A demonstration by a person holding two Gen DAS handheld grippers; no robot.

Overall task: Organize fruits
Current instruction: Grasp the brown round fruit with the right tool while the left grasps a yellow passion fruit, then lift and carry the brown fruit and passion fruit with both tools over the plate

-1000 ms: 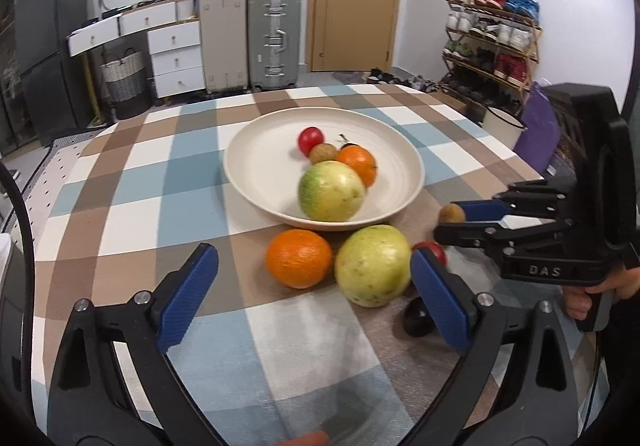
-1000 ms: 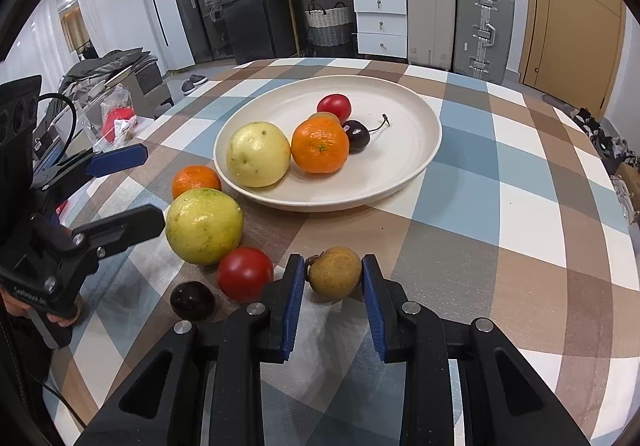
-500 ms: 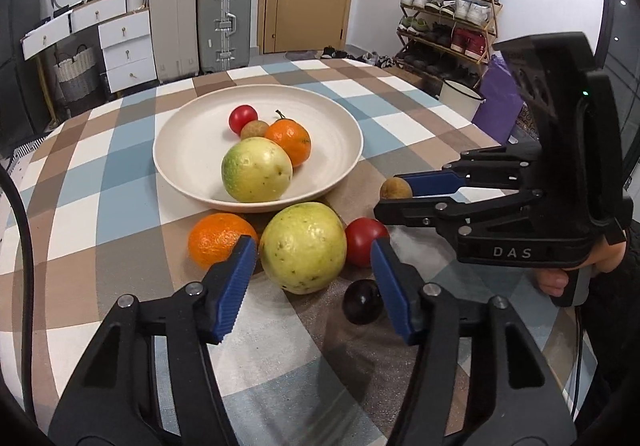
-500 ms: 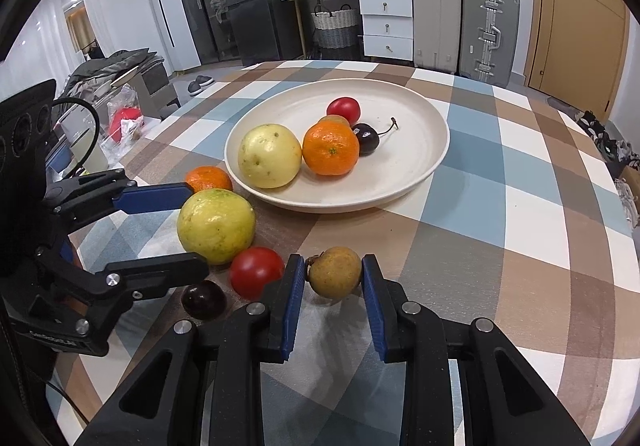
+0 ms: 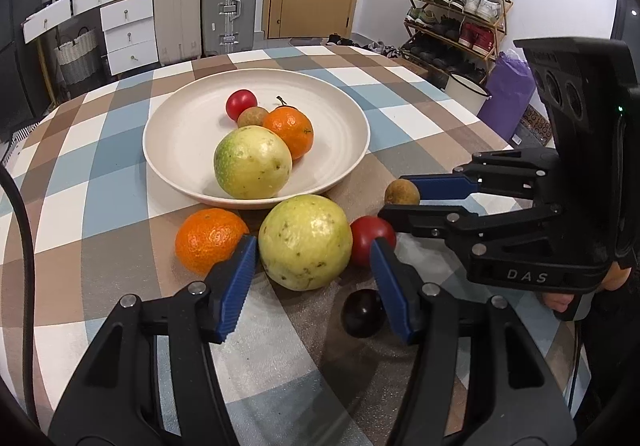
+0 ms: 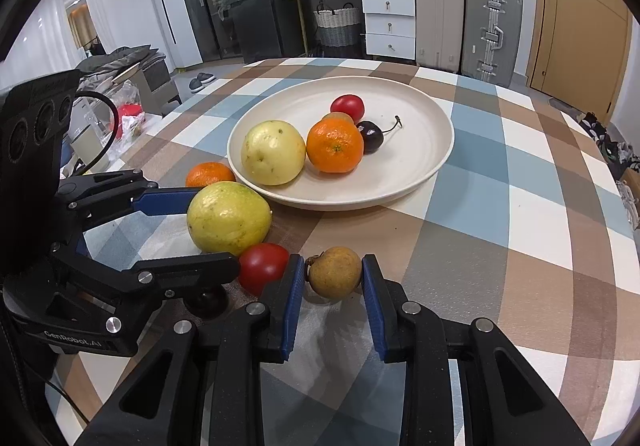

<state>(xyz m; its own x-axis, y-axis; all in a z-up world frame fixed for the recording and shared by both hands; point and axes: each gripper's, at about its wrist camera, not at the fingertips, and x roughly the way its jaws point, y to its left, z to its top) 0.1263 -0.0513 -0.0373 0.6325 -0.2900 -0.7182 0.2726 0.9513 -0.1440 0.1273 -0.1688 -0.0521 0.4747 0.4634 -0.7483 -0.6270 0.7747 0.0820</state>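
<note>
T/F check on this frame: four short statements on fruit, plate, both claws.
1. The right claw is shut on the small brown round fruit. True.
2. The large yellow-green fruit on the table lies inside the cream plate. False: it sits on the checked cloth, between the closing left claw pads.
3. The plate holds one orange mandarin. True.
4. The dark cherry on the table is gripped. False: it lies free.

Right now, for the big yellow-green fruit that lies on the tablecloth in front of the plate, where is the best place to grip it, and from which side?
Grip the big yellow-green fruit across its widest middle, coming from the near side, as the left gripper does, its jaws closing around it. It is round, so pads above the middle could slip. The orange and red tomato crowd its flanks.
</note>
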